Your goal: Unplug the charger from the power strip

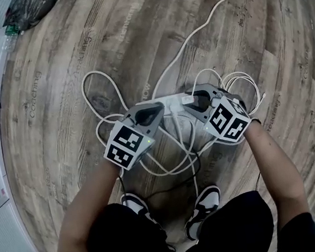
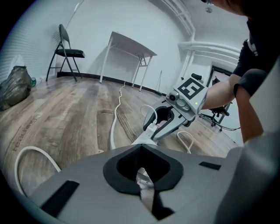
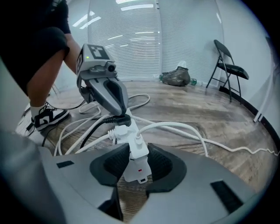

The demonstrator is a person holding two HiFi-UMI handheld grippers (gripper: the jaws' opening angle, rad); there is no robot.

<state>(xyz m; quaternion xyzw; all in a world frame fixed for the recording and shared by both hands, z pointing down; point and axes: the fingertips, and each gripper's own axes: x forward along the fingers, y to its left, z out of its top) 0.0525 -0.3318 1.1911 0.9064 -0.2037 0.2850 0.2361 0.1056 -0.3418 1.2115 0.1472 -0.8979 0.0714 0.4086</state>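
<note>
A white power strip (image 1: 172, 100) lies on the wood floor between both grippers. My left gripper (image 1: 161, 107) comes in from the left. In the right gripper view its fingertips (image 3: 114, 113) meet on a black charger plug (image 3: 117, 121) seated in the strip, with a black cable trailing left. My right gripper (image 3: 138, 148) straddles the strip's near end (image 3: 135, 168), pads against its sides. A white plug (image 3: 138, 142) with a white cable sits just past the tips. In the left gripper view only a pale sliver shows between my own jaws.
White cables (image 1: 97, 84) loop around the strip and run off toward the top right. My shoes (image 1: 204, 200) stand just behind it. A dark bag (image 1: 29, 7), a folding chair (image 2: 68, 50) and a white table (image 2: 131, 48) stand by the walls.
</note>
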